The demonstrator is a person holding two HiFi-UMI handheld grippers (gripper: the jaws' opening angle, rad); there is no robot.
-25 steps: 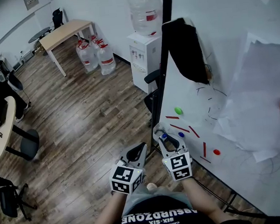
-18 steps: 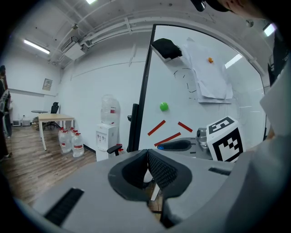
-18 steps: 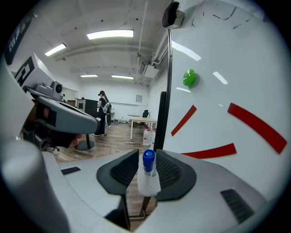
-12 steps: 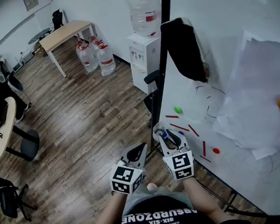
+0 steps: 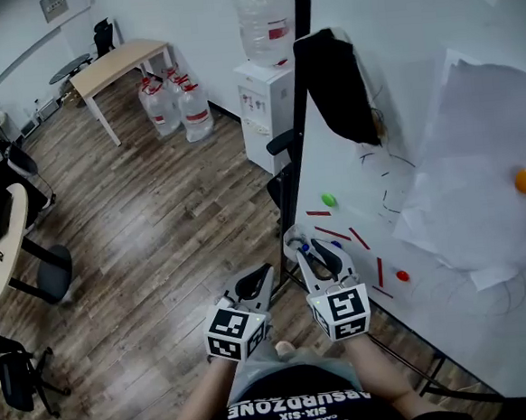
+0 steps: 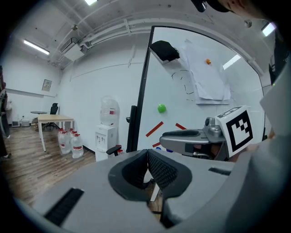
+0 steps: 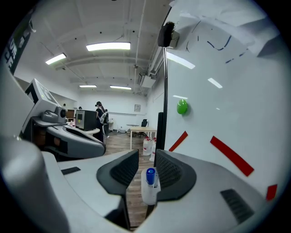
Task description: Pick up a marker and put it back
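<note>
white blue-capped marker (image 7: 149,186): lower end hidden between jaws of right gripper (image 7: 146,159) | white whiteboard (image 5: 432,282): cut off, right frame edge

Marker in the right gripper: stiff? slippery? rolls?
Probably stiff and light: the marker is a slim plastic barrel. Its smooth round body might twist in the right gripper's ribbed pads, and likely rolls if set flat.

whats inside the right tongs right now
A marker, white with a blue cap, gripped cap end up in the right tongs. Its lower end is hidden behind the tongs' body.
</note>
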